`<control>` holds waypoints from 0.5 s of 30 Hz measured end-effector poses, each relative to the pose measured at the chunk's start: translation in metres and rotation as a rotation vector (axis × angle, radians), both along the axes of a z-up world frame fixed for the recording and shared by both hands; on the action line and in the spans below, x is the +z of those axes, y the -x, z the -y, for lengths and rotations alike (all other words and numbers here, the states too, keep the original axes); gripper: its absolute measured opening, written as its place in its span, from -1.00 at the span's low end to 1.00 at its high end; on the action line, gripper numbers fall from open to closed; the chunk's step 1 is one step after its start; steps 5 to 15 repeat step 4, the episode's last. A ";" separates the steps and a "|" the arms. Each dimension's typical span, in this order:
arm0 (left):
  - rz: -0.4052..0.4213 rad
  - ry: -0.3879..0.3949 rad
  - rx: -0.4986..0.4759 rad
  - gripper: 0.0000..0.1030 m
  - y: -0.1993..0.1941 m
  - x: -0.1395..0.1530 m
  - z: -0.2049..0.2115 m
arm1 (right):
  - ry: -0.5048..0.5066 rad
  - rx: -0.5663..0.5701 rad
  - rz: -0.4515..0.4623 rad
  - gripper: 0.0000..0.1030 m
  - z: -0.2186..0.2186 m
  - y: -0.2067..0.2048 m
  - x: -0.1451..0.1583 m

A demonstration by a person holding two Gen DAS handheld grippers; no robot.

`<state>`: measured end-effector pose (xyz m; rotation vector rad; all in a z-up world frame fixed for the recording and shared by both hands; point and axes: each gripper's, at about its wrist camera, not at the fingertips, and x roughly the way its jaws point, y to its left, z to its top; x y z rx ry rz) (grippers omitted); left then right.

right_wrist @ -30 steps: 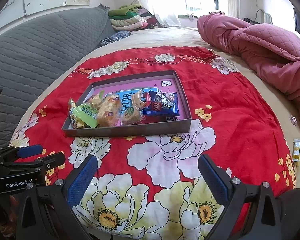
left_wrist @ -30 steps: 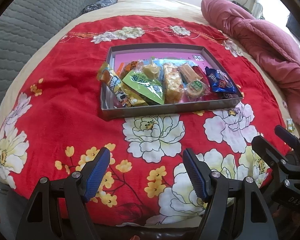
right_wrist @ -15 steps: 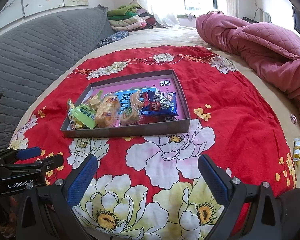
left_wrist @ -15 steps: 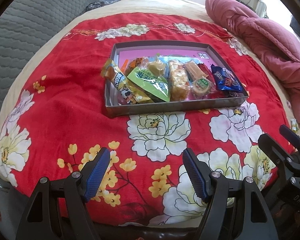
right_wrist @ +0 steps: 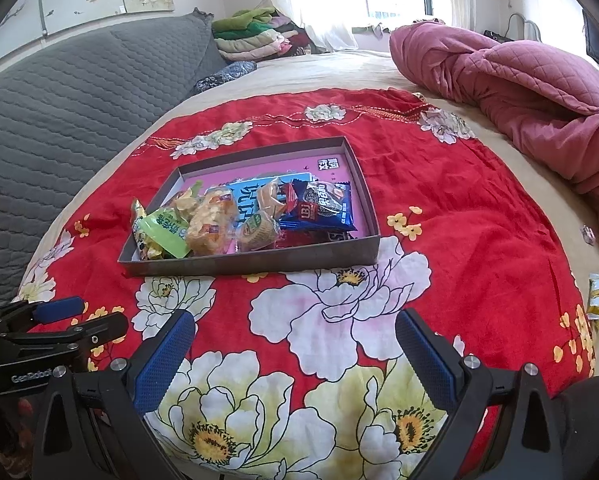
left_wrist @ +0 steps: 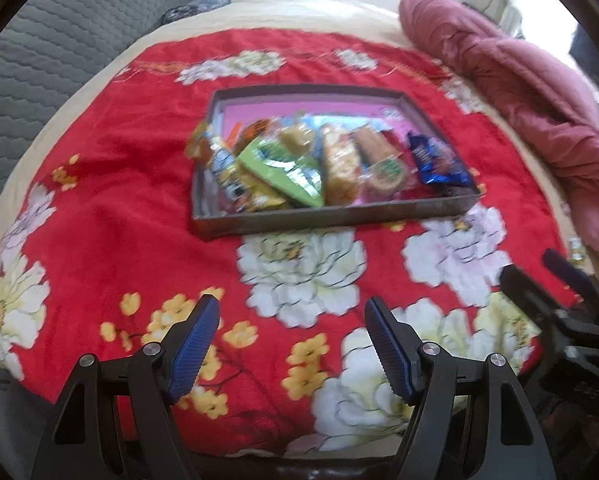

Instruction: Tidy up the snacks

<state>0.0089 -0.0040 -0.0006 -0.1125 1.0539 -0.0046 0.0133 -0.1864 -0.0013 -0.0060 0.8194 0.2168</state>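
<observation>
Both tongs, left (left_wrist: 291,344) and right (right_wrist: 295,354), gape empty over the red blanket (right_wrist: 459,232). Snacks (right_wrist: 235,220) crowd the tray (right_wrist: 259,262); we should pinch one wrapper's edge.

Both wrist views face snack tray (left_wrist: 331,216) (right_wrist: 255,258); left seemingly blurred.
</observation>
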 end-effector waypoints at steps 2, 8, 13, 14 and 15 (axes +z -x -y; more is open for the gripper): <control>0.024 -0.004 -0.014 0.48 -0.001 0.001 0.003 | -0.004 0.002 0.001 0.96 0.000 -0.003 -0.002; 0.030 -0.013 -0.011 0.48 -0.004 0.000 0.000 | -0.015 0.000 -0.005 0.96 0.003 -0.008 -0.006; 0.030 -0.013 -0.011 0.48 -0.004 0.000 0.000 | -0.015 0.000 -0.005 0.96 0.003 -0.008 -0.006; 0.030 -0.013 -0.011 0.48 -0.004 0.000 0.000 | -0.015 0.000 -0.005 0.96 0.003 -0.008 -0.006; 0.030 -0.013 -0.011 0.48 -0.004 0.000 0.000 | -0.015 0.000 -0.005 0.96 0.003 -0.008 -0.006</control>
